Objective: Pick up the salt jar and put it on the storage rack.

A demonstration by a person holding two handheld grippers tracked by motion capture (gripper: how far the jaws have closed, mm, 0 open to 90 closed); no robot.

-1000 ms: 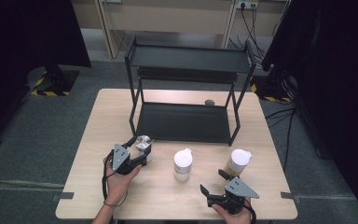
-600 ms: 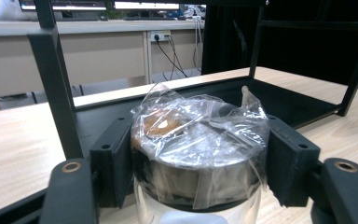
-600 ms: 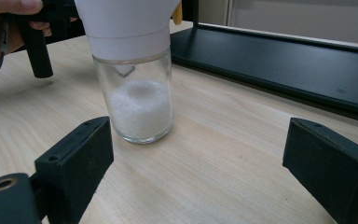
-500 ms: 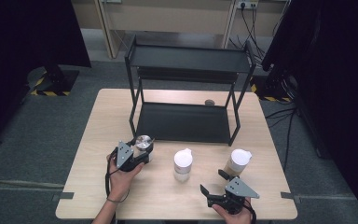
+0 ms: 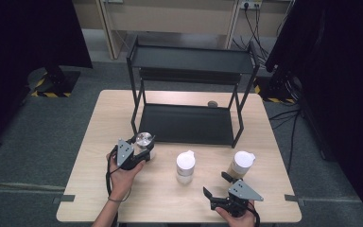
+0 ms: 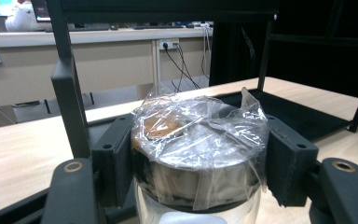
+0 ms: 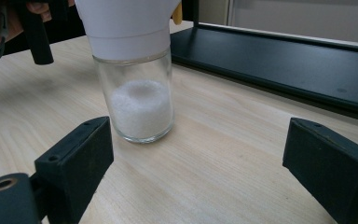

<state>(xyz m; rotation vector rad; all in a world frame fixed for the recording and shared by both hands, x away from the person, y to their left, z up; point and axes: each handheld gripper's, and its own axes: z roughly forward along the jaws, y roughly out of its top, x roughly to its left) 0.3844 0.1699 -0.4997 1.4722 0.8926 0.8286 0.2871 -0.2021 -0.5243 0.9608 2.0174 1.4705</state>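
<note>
Left gripper view: your left gripper [image 6: 200, 182] clamps the foil-wrapped jar [image 6: 199, 154] | risk: wrap slips, jar drops | right gripper [image 7: 205, 163] open, idle

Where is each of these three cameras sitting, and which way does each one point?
High view: above the table's near edge, looking forward and down at the black rack; forearms and both grippers show.
Left gripper view: on the left gripper, jaws clamping a silver-lidded jar.
Right gripper view: on the right gripper, jaws open, facing the white-capped jar.
Shared: the rack.
</note>
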